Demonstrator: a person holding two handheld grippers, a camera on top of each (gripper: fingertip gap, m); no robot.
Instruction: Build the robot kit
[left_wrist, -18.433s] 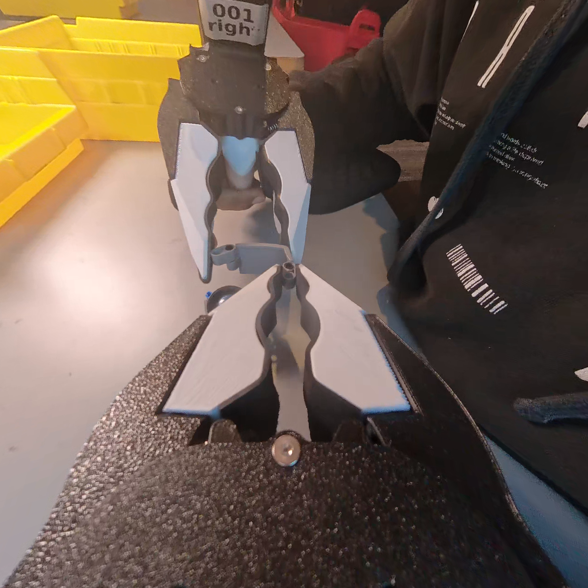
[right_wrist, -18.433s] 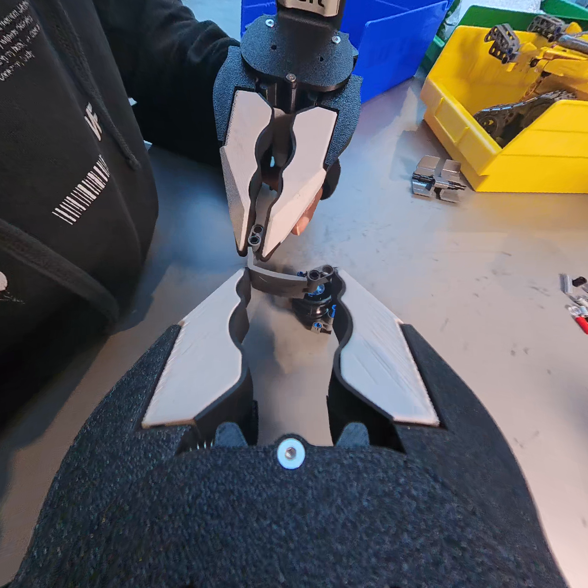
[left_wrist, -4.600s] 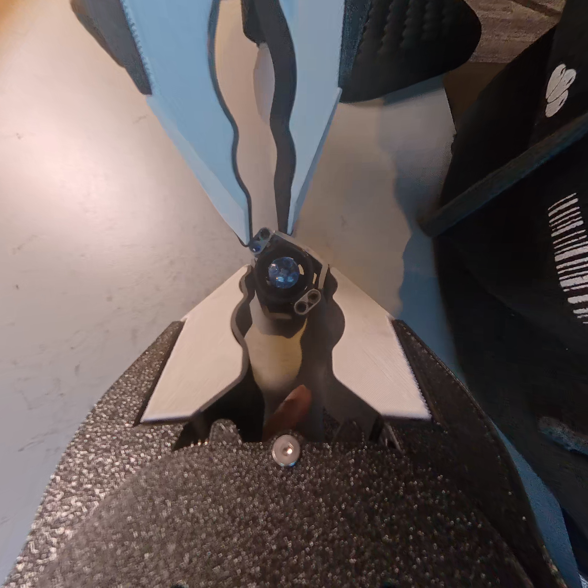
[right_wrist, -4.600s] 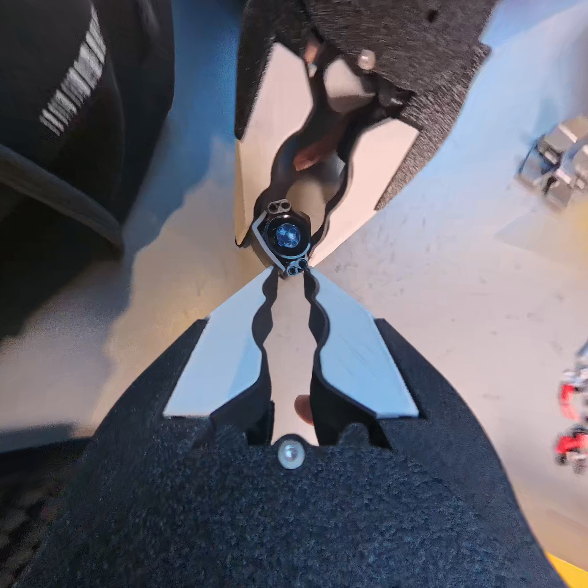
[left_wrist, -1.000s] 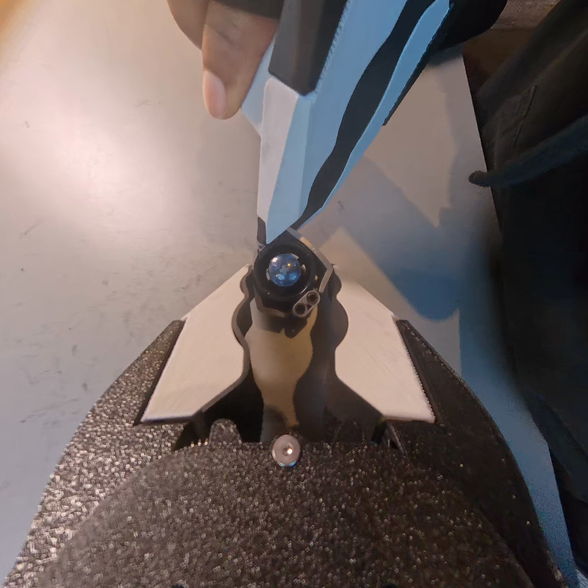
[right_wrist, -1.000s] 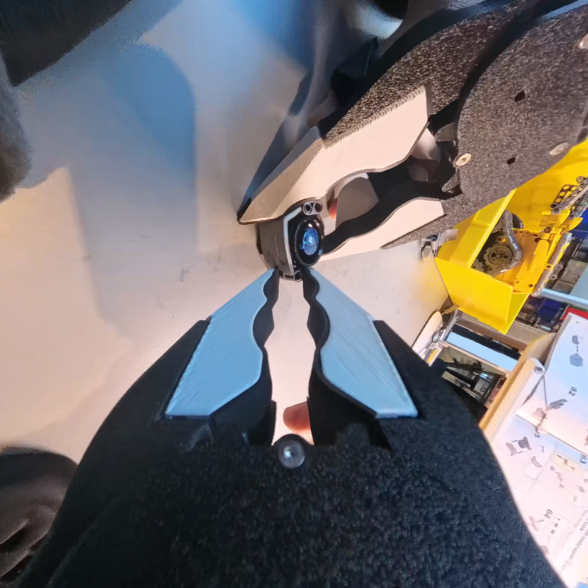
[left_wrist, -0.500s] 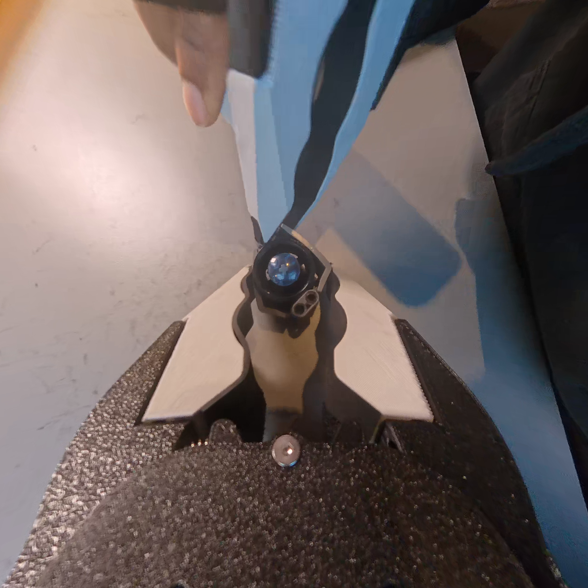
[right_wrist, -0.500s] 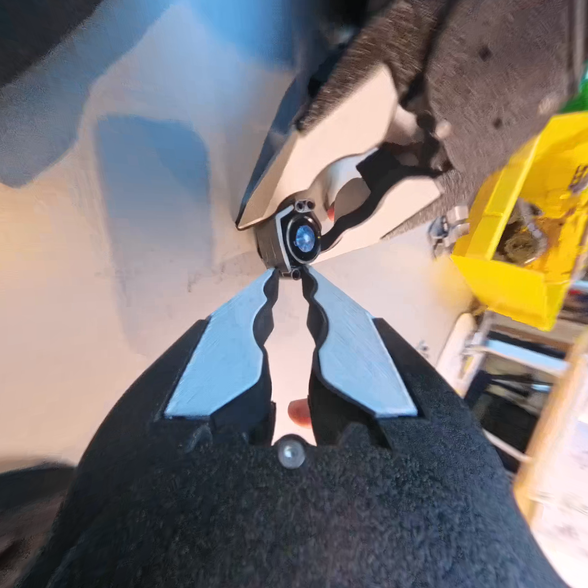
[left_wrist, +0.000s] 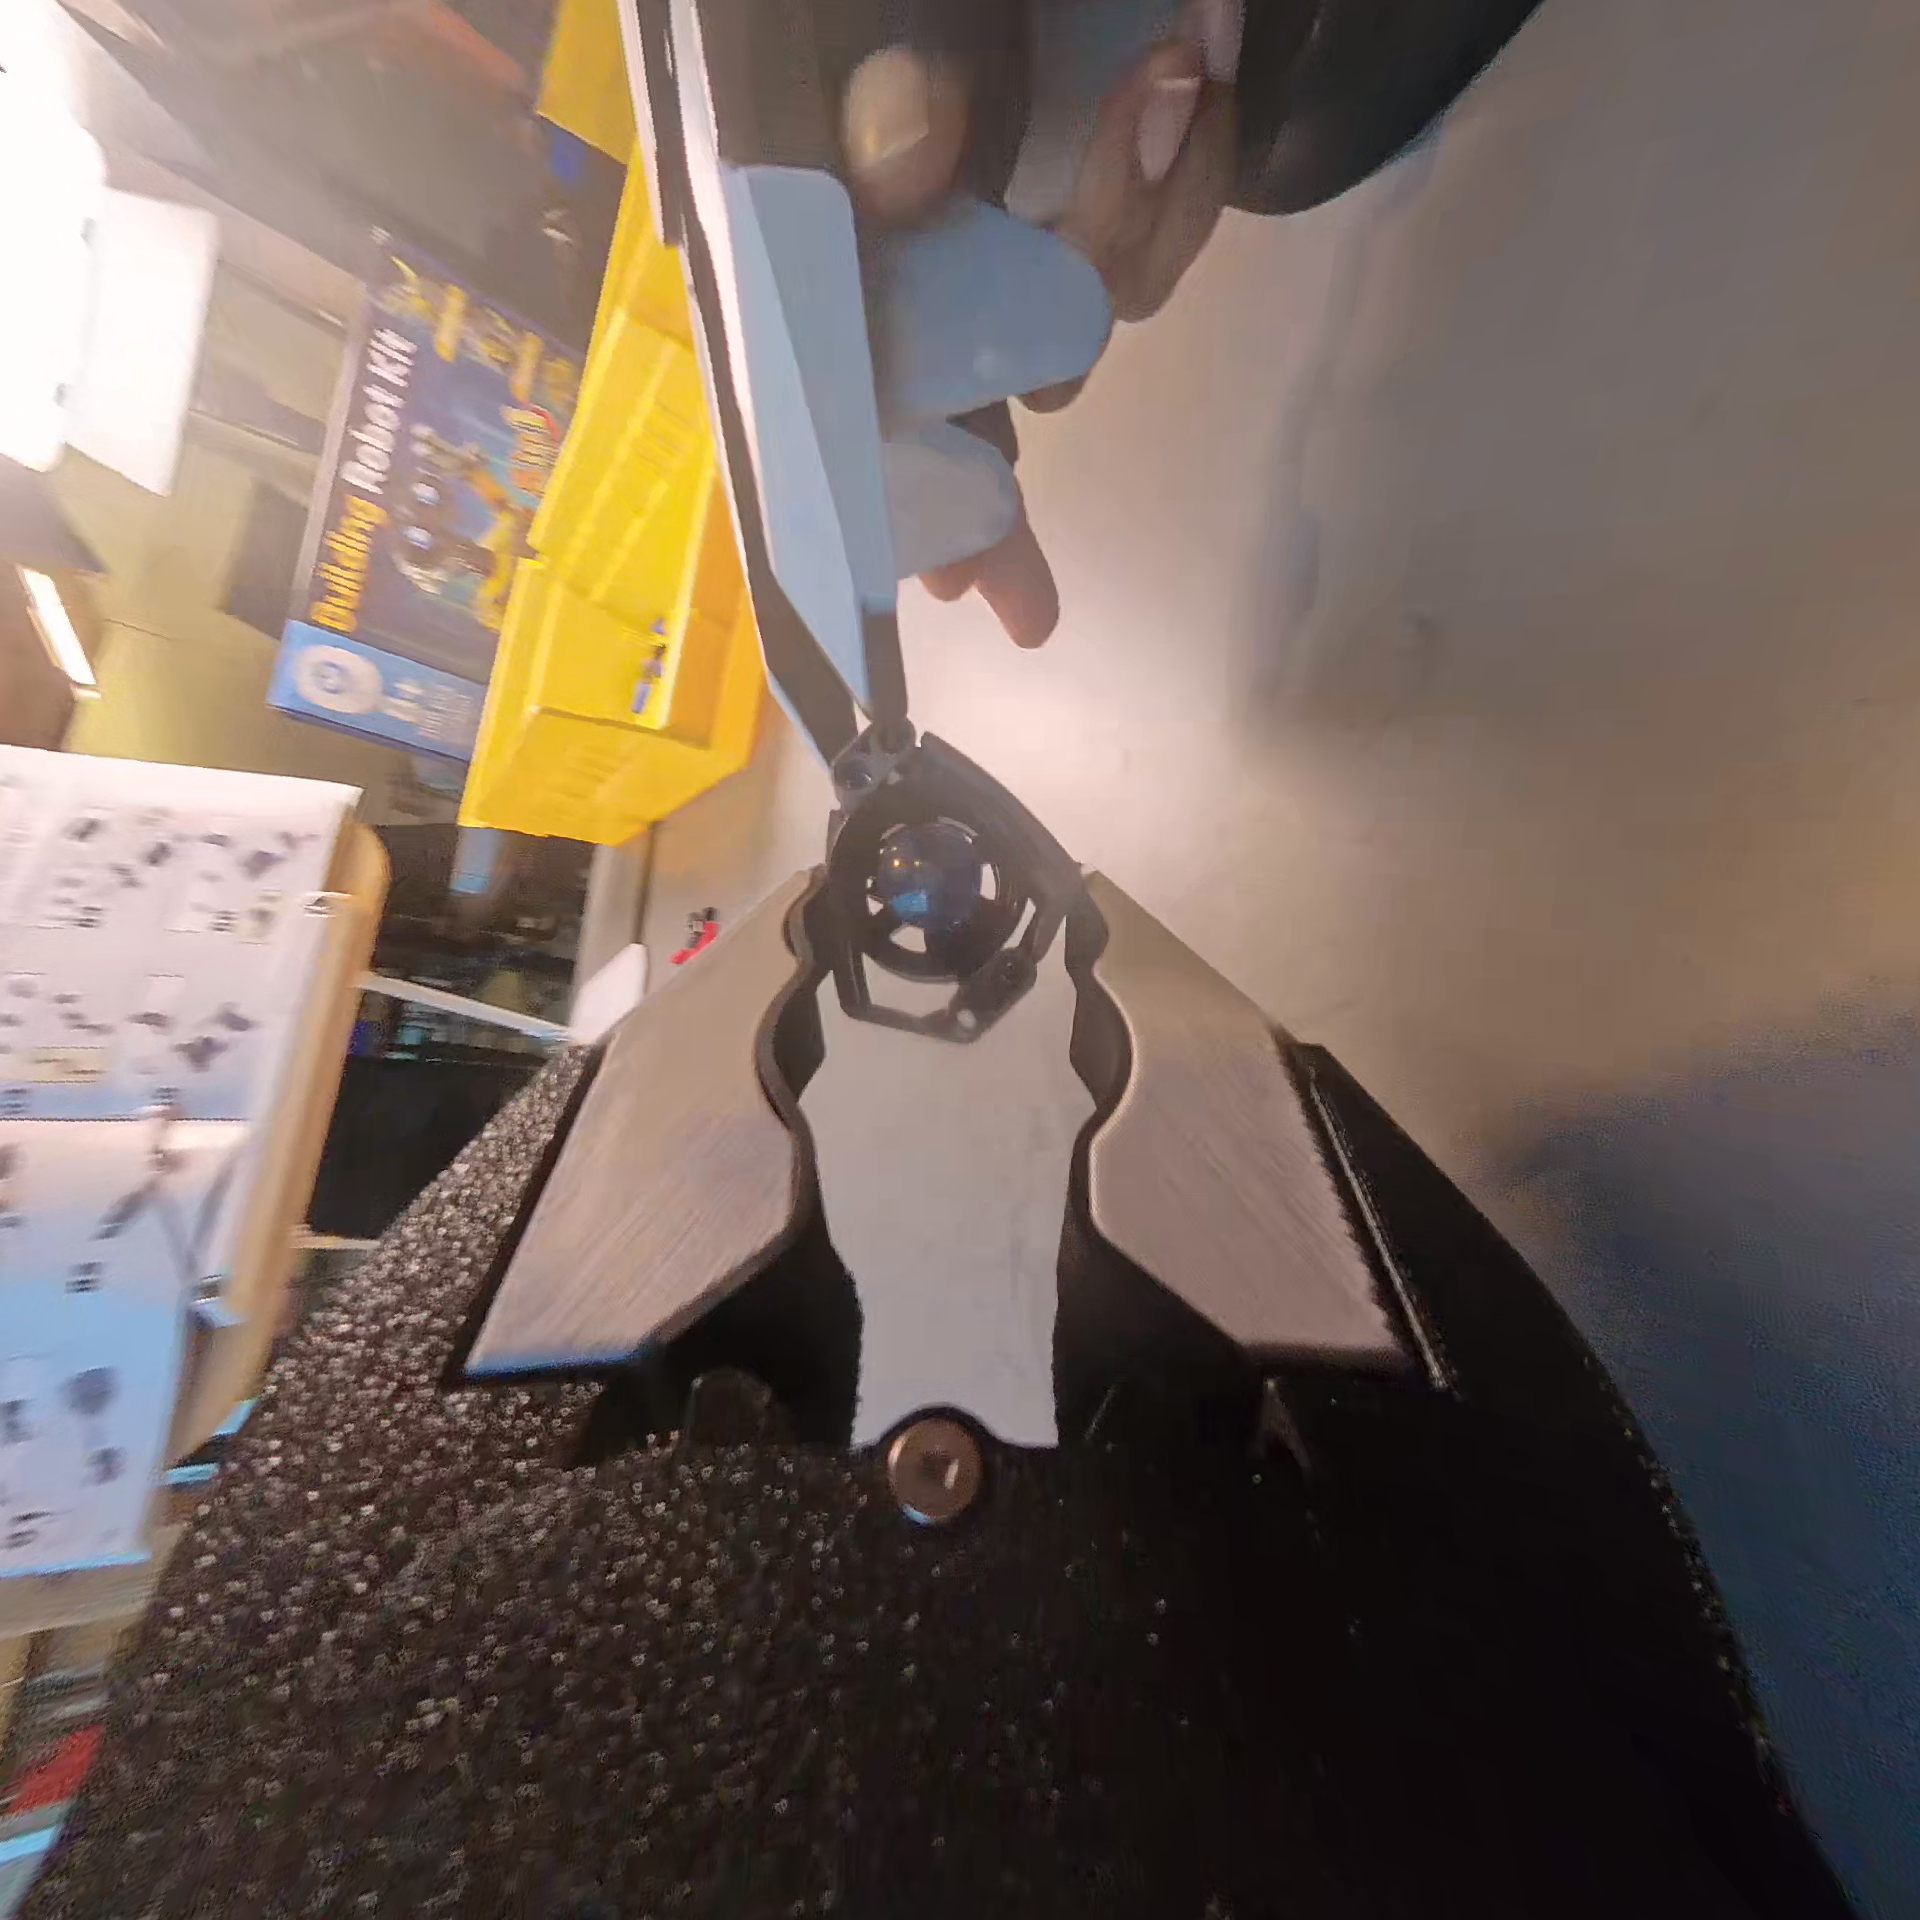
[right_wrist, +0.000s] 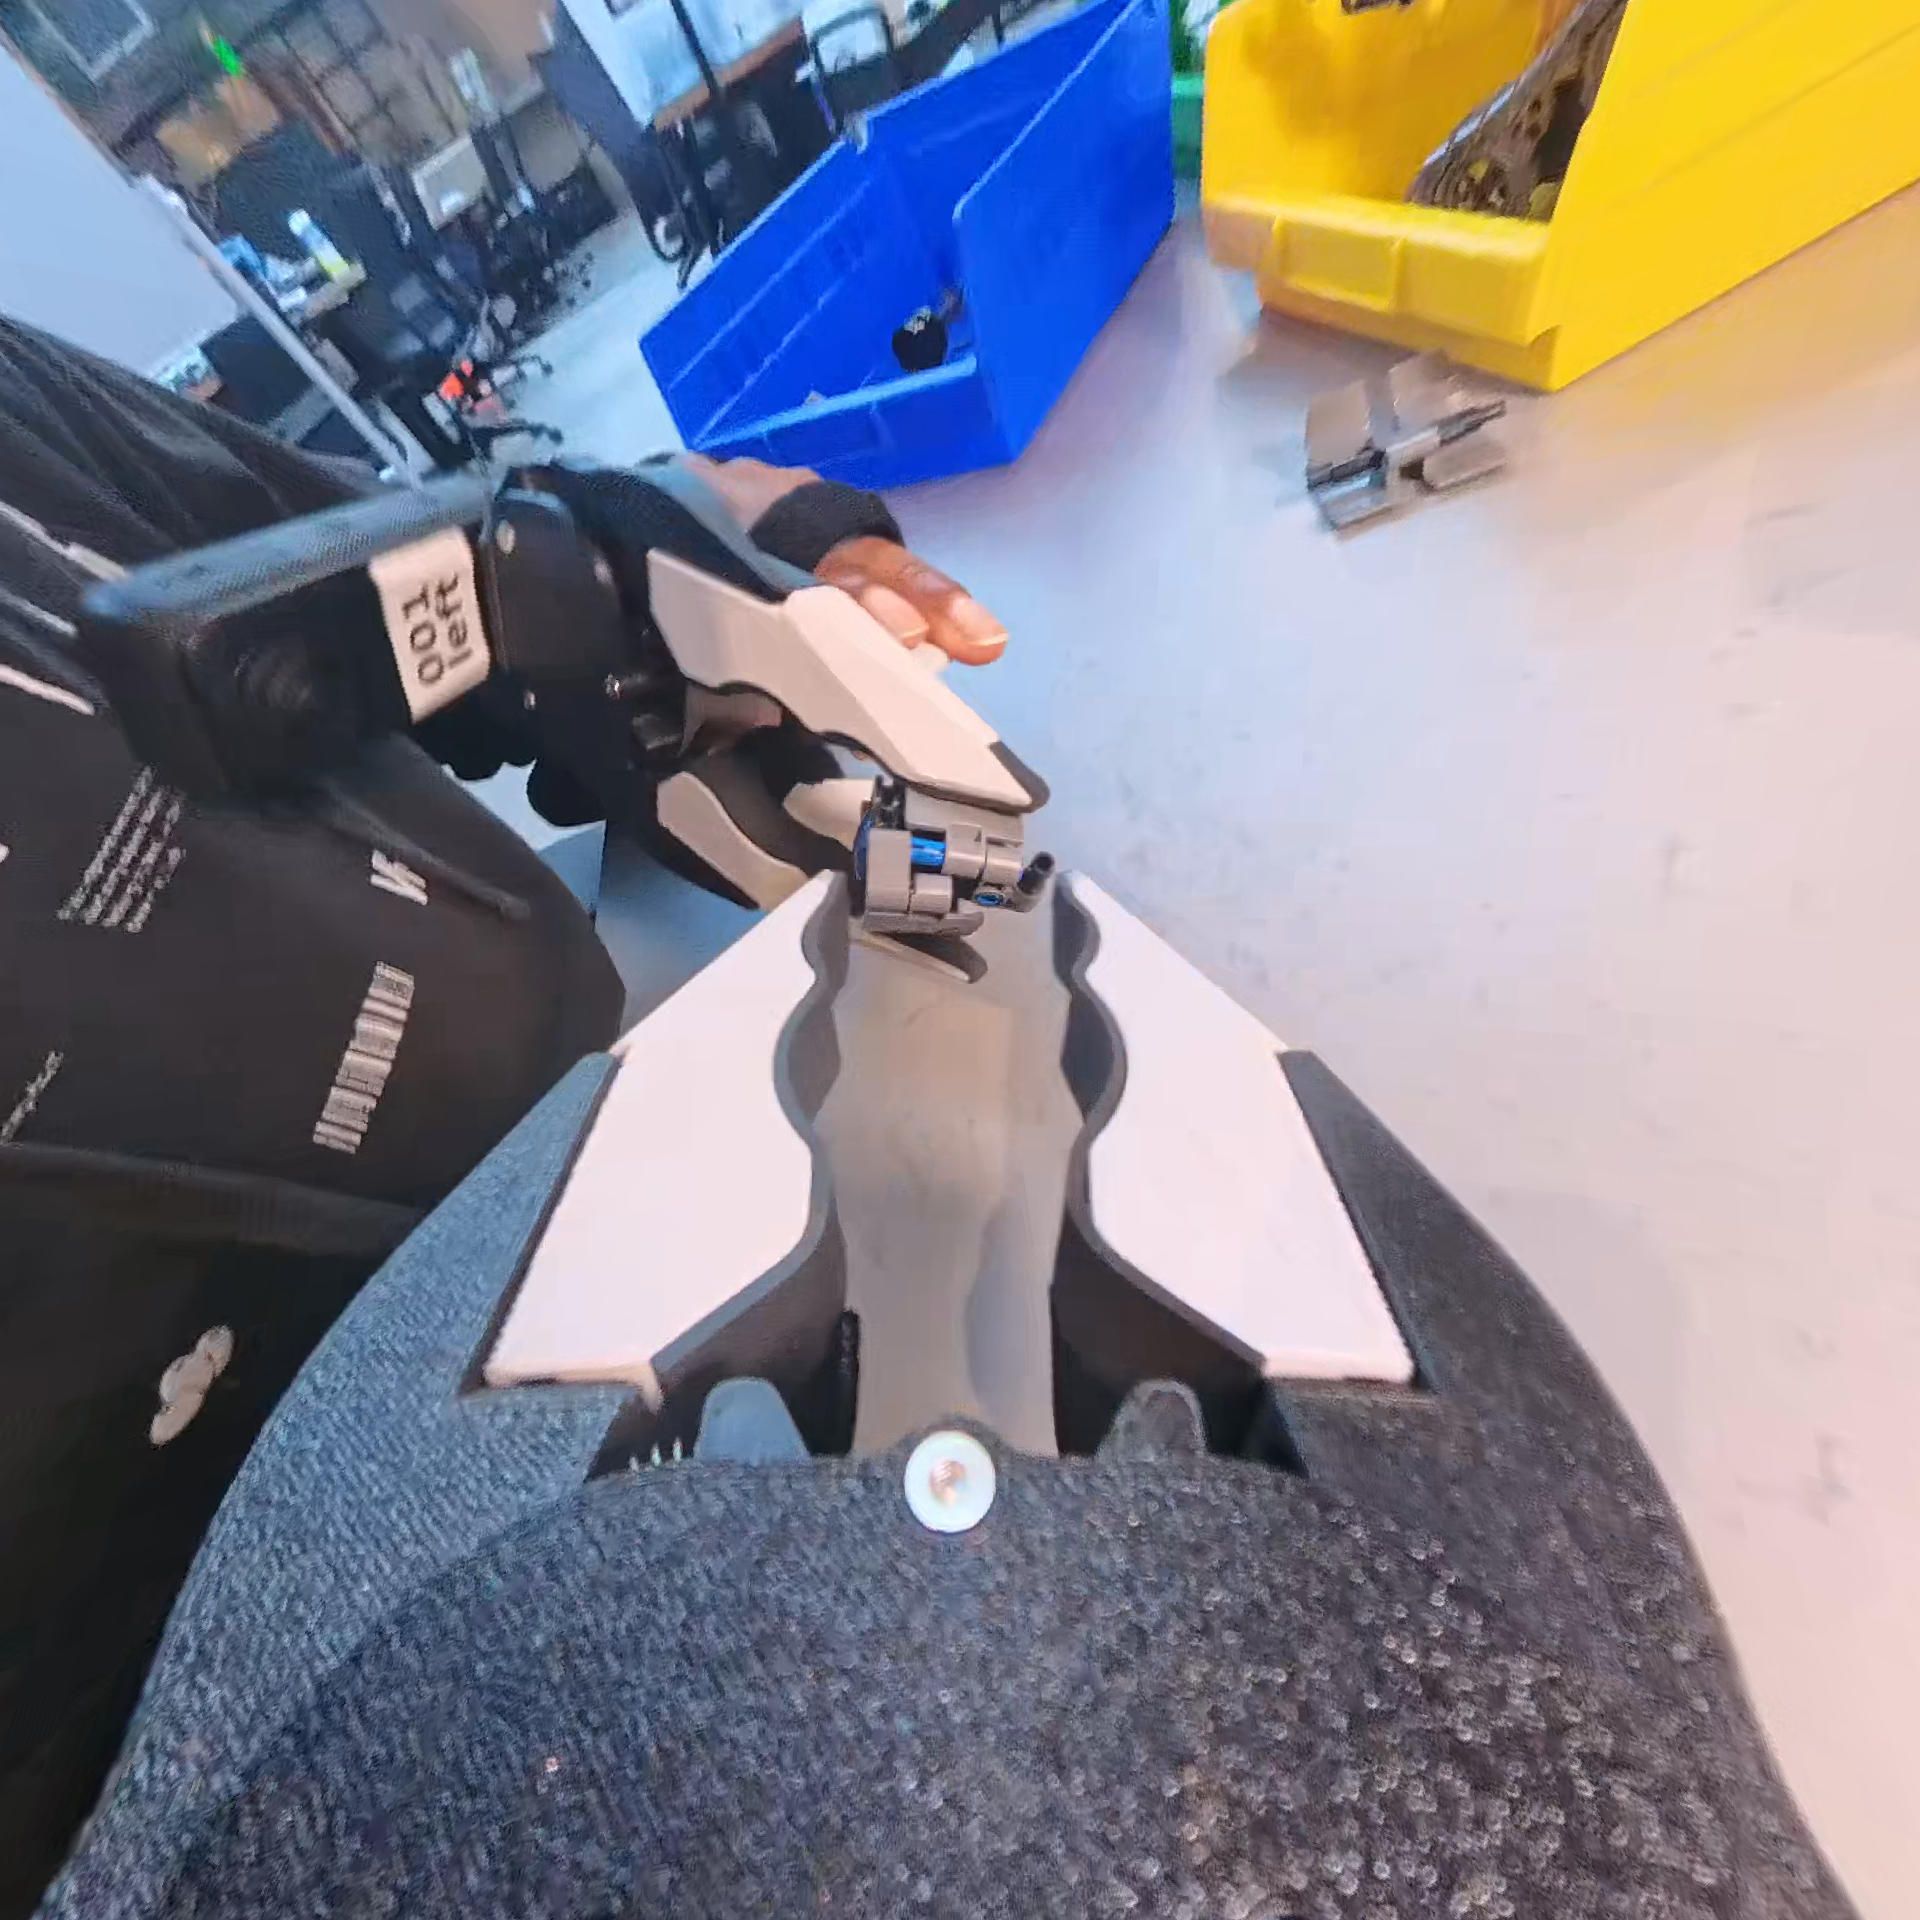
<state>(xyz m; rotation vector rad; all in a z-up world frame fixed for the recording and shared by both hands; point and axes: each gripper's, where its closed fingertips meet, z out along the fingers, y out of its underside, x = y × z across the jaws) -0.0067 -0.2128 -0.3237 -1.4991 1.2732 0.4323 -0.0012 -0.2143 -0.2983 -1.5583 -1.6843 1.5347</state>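
- Two hand-held grippers meet over a pale grey tabletop (right_wrist: 1455, 831) around one small toy-brick assembly of grey and black pieces with a blue ball at its middle (left_wrist: 935, 935).
- The left gripper (left_wrist: 940, 904) has its jaws closed partway on this assembly, which sits clamped between the tips. In the right wrist view one finger (right_wrist: 883, 707) lies on top of the piece and the other comes from under it.
- The right gripper (right_wrist: 945, 894) stands with its jaws well apart. The assembly lies between the two tips, close to both, and I cannot tell if either tip presses on it.
- In the left wrist view the right gripper comes down edge-on from above, its tip at the small grey connector on top of the assembly.
- The assembly is held up off the table, just in front of a person's black garment with white print (right_wrist: 260, 987).
- Bare fingers (right_wrist: 914, 603) rest along the left gripper's side.
- Farther back on the table are a blue plastic bin (right_wrist: 935, 312), a yellow plastic bin holding dark parts (right_wrist: 1507, 208) and a small grey metal block (right_wrist: 1392, 436).
- To the left gripper's left are stacked yellow bins (left_wrist: 623, 582), a blue printed box (left_wrist: 416, 520) and white printed sheets on a wooden stand (left_wrist: 125, 1039), all blurred.
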